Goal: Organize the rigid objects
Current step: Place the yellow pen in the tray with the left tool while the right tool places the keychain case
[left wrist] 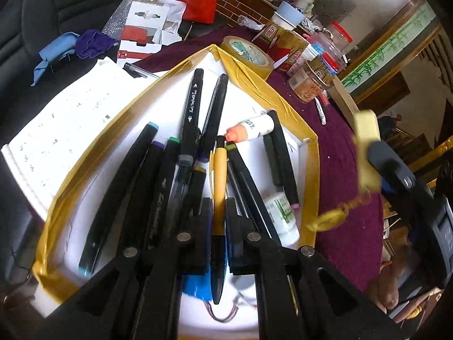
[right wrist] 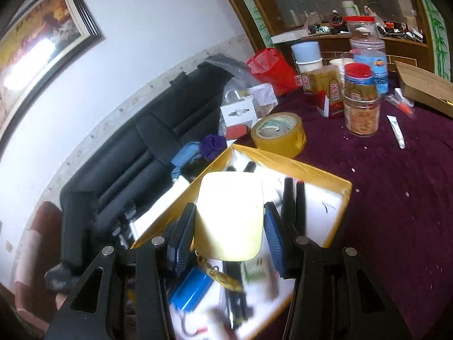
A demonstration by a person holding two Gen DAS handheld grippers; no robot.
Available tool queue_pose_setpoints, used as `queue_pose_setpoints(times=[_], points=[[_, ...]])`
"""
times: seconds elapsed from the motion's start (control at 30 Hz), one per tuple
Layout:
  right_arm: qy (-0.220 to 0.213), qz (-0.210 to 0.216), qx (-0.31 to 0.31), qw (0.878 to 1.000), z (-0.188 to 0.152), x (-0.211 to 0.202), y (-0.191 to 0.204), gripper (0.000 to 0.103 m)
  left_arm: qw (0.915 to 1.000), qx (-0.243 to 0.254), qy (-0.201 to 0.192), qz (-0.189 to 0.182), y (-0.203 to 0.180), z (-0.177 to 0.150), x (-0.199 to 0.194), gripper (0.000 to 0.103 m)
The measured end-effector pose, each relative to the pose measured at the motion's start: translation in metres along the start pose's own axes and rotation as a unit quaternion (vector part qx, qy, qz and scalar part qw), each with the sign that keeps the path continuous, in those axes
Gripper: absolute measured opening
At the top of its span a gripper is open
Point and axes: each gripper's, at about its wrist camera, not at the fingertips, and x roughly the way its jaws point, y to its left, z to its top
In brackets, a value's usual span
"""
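Two loads held — your left gripper (left wrist: 218,206) pinches the yellow-and-black plastic pen (left wrist: 219,187) lengthwise over the yellow-taped white cardboard tray (left wrist: 283,96); your right gripper (right wrist: 229,226) clamps the pale yellow flat tag (right wrist: 230,215) above it.

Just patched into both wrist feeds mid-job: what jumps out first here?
The white tray edged in yellow tape, crowded with black markers, fills the left view, where the left claw is shut on a yellow pen. In the right view, the right claw holds a pale yellow tag with a gold clasp dangling above that tray. Behind the tray, a roll of tape and jars stand on the purple cloth.
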Motion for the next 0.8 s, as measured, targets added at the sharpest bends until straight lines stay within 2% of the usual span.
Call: queue_pose_setpoints(times=[0.17,0.33,0.43,0.6,0.7,0.8], points=[[0.022,-0.039,0.005,0.999,0.004,0.041,-0.015,0.043,1.0000,0.000,0.010,0.001,0.006,0.003,0.016,0.006],[0.061,-0.050,0.019,0.997,-0.011,0.067,-0.029,0.043,0.9999,0.010,0.013,-0.001,0.004,-0.001,0.018,0.006],[0.074,-0.056,0.000,0.996,-0.014,0.076,-0.023,0.043,0.9998,0.012,0.017,-0.002,0.004,-0.001,0.019,0.006],[0.098,-0.089,-0.036,0.991,-0.021,0.093,-0.010,0.043,0.9995,0.028,0.008,0.010,0.000,-0.003,0.019,0.007],[0.104,-0.091,-0.042,0.989,-0.025,0.097,-0.009,0.044,0.9991,0.039,0.001,0.017,-0.003,-0.005,0.020,0.008],[0.111,-0.088,-0.045,0.989,-0.027,0.096,-0.009,0.044,0.9985,0.047,0.006,0.025,-0.004,-0.007,0.023,0.013]])
